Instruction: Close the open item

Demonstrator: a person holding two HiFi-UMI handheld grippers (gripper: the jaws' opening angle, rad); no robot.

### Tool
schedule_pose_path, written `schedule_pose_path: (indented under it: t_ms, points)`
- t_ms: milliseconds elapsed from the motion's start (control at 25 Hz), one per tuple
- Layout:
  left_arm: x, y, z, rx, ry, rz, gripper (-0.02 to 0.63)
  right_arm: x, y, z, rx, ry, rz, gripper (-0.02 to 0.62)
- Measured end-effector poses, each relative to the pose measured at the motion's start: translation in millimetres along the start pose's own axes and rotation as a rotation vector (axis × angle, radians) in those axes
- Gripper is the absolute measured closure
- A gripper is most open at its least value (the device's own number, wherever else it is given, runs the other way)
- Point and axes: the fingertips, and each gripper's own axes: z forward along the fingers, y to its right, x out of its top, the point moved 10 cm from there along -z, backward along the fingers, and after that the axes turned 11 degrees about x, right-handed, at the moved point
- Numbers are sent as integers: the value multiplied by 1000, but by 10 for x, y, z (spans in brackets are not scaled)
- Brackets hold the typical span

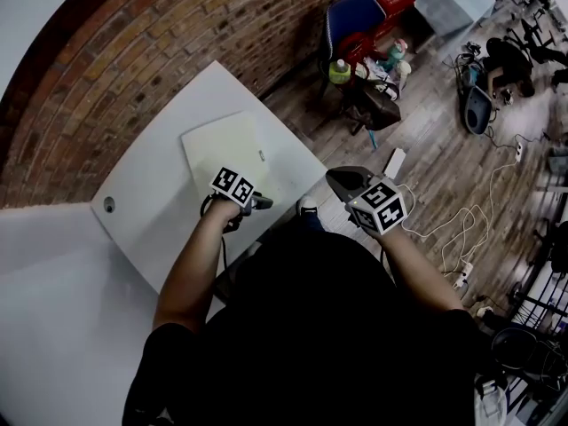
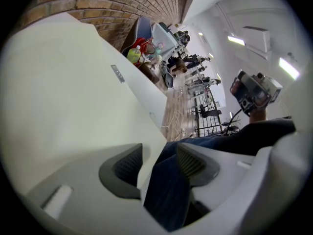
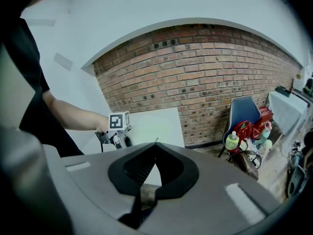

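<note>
Two empty grippers: left gripper (image 2: 159, 163) fingers (image 2: 124, 173) spread, right gripper (image 3: 155, 146) fingers (image 3: 139, 169) pressed together.

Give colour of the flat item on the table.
Pale cream item, plain; shows best in the head view.

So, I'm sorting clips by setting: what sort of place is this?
Probably an office or lab workroom rather than a home: a bare brick wall, a white table, and loose cables trailing over the wood floor near a cluttered chair.
</note>
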Motion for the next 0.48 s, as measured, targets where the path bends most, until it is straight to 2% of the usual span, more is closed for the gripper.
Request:
schedule_pose_path:
  t_ms: [240, 480]
  points:
    - [-91, 7, -54, -38, 38, -8, 388, 26, -5, 11, -9, 21, -24, 591]
    - [-185, 46, -199, -54, 100, -28, 448, 76, -55, 29, -2, 32, -51, 591]
